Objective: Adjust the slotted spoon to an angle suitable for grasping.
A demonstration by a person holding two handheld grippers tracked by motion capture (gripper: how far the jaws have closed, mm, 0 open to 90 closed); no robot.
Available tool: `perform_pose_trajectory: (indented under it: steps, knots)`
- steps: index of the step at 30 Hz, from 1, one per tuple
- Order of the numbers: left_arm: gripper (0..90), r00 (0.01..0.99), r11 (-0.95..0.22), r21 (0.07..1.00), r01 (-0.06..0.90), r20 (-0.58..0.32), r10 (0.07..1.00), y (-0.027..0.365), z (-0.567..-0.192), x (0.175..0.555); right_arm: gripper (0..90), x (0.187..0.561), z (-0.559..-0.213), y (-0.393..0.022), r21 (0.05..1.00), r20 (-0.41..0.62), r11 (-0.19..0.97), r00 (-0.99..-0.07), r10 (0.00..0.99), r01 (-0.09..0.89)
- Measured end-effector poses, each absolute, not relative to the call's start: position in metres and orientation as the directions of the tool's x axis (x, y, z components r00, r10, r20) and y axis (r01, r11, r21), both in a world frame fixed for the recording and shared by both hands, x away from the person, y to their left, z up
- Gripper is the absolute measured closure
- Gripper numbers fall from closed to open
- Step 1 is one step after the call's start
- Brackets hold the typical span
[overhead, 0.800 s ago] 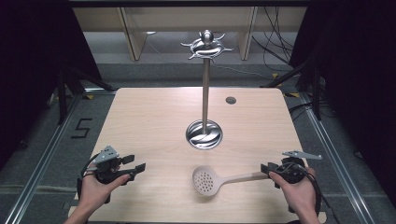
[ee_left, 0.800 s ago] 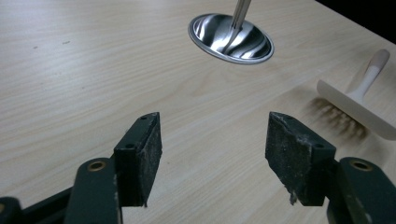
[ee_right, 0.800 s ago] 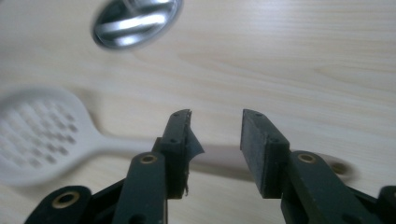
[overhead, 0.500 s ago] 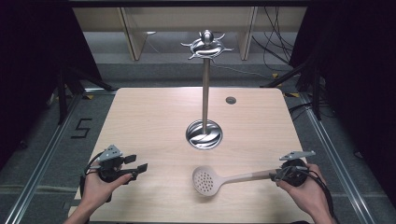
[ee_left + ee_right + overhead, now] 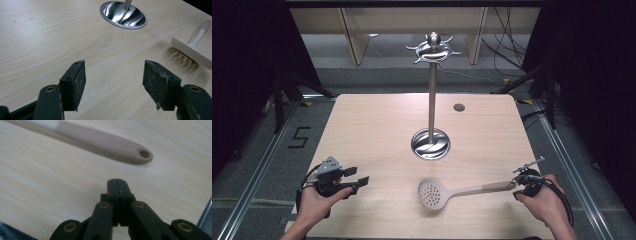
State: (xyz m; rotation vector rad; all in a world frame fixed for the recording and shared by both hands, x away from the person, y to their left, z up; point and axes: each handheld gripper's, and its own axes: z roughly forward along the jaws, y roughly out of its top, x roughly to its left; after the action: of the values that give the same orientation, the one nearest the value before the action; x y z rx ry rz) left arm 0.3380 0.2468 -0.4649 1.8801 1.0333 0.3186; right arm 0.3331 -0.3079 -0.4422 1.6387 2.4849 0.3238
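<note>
A beige slotted spoon [image 5: 432,193] lies flat near the table's front edge, with its handle [image 5: 484,188] pointing right. My right gripper [image 5: 518,185] sits just past the handle's end. In the right gripper view its jaws [image 5: 117,183] are shut with nothing between them, and the handle end with its hanging hole [image 5: 130,152] lies a little beyond the tips. My left gripper [image 5: 356,177] rests at the front left, open and empty [image 5: 115,82]. From it the spoon's head [image 5: 192,51] shows at the right. A steel hook stand [image 5: 431,100] rises from a round base [image 5: 430,145] at mid-table.
The stand's hooked crown [image 5: 433,49] tops the pole, high over the wooden table [image 5: 372,125]. A small dark disc [image 5: 459,107] lies at the back right. The table's right edge [image 5: 205,215] runs close beside my right gripper. Shelving [image 5: 362,30] stands behind the table.
My right hand and gripper have drawn slightly right, off the end of the spoon handle. The left gripper has barely shifted. The spoon stays where it was.
</note>
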Motion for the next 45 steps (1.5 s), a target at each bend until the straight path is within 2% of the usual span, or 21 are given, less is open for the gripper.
perform_pose_trajectory:
  steps: [13,14,17,19,20,21,22,24,26,28,29,33,34,36,37,39,40,41,44,45]
  knots:
    - [34.1,0.601,-0.207,0.824,0.527,-0.189,0.777,0.247,-0.464,0.336,90.0,0.361,-0.460,-0.299,0.173,-0.002,0.390,-0.396,0.918,0.904]
    - [34.1,0.597,-0.204,0.823,0.529,-0.190,0.780,0.247,-0.464,0.335,90.0,0.363,-0.459,-0.298,0.142,-0.009,0.390,-0.393,0.920,0.910]
    - [34.1,0.604,-0.203,0.826,0.525,-0.194,0.773,0.248,-0.465,0.336,90.0,0.366,-0.466,-0.298,0.157,0.006,0.382,-0.388,0.922,0.911]
    - [34.1,0.603,-0.201,0.827,0.524,-0.194,0.774,0.248,-0.465,0.336,90.0,0.368,-0.467,-0.296,0.132,-0.004,0.385,-0.388,0.922,0.913]
    - [34.1,0.604,-0.200,0.828,0.523,-0.195,0.773,0.248,-0.465,0.336,90.0,0.369,-0.470,-0.296,0.164,0.004,0.380,-0.385,0.923,0.910]
    - [34.0,0.605,-0.203,0.826,0.525,-0.195,0.772,0.248,-0.465,0.336,90.0,0.370,-0.469,-0.296,0.157,-0.015,0.387,-0.389,0.921,0.909]
    - [34.0,0.605,-0.203,0.826,0.525,-0.195,0.772,0.248,-0.465,0.336,90.0,0.371,-0.467,-0.293,0.131,0.021,0.355,-0.361,0.933,0.926]
    - [34.0,0.604,-0.204,0.825,0.527,-0.195,0.773,0.248,-0.465,0.335,90.0,0.376,-0.468,-0.293,0.140,-0.018,0.380,-0.382,0.924,0.914]
    - [33.9,0.607,-0.207,0.826,0.524,-0.191,0.772,0.248,-0.465,0.336,90.0,0.377,-0.467,-0.293,0.129,-0.021,0.387,-0.387,0.922,0.913]
    - [33.9,0.605,-0.203,0.829,0.522,-0.191,0.773,0.248,-0.465,0.336,90.0,0.380,-0.470,-0.292,0.172,-0.019,0.374,-0.376,0.926,0.912]
    - [33.9,0.605,-0.204,0.828,0.522,-0.191,0.773,0.248,-0.465,0.336,90.0,0.383,-0.469,-0.294,0.161,-0.026,0.397,-0.398,0.917,0.904]
    - [33.9,0.602,-0.203,0.825,0.527,-0.194,0.774,0.248,-0.465,0.335,90.0,0.391,-0.468,-0.291,0.167,-0.029,0.377,-0.377,0.926,0.911]
    - [33.9,0.602,-0.202,0.825,0.527,-0.195,0.774,0.249,-0.465,0.335,90.0,0.393,-0.469,-0.293,0.166,-0.039,0.403,-0.402,0.915,0.900]
    - [33.8,0.601,-0.202,0.824,0.529,-0.196,0.774,0.249,-0.465,0.335,90.0,0.396,-0.469,-0.291,0.183,-0.023,0.375,-0.377,0.926,0.909]
    - [33.8,0.599,-0.196,0.826,0.528,-0.199,0.775,0.248,-0.465,0.335,90.0,0.399,-0.468,-0.293,0.167,-0.032,0.398,-0.399,0.916,0.902]
    - [33.8,0.600,-0.199,0.826,0.528,-0.197,0.776,0.249,-0.465,0.335,89.0,0.401,-0.468,-0.294,0.201,-0.024,0.370,-0.373,0.927,0.907]
    - [33.8,0.600,-0.199,0.826,0.528,-0.197,0.775,0.249,-0.465,0.335,85.3,0.401,-0.466,-0.294,0.210,-0.017,0.337,-0.341,0.940,0.918]
    - [33.8,0.601,-0.198,0.827,0.526,-0.197,0.775,0.249,-0.465,0.335,79.9,0.400,-0.461,-0.292,0.235,0.047,0.178,-0.194,0.980,0.956]
    - [33.8,0.594,-0.202,0.822,0.533,-0.193,0.781,0.248,-0.464,0.334,60.6,0.401,-0.452,-0.298,0.272,0.124,0.014,-0.050,0.991,0.962]
    - [33.8,0.595,-0.204,0.823,0.530,-0.189,0.781,0.248,-0.465,0.334,54.4,0.403,-0.449,-0.300,0.257,0.166,-0.030,-0.013,0.986,0.966]
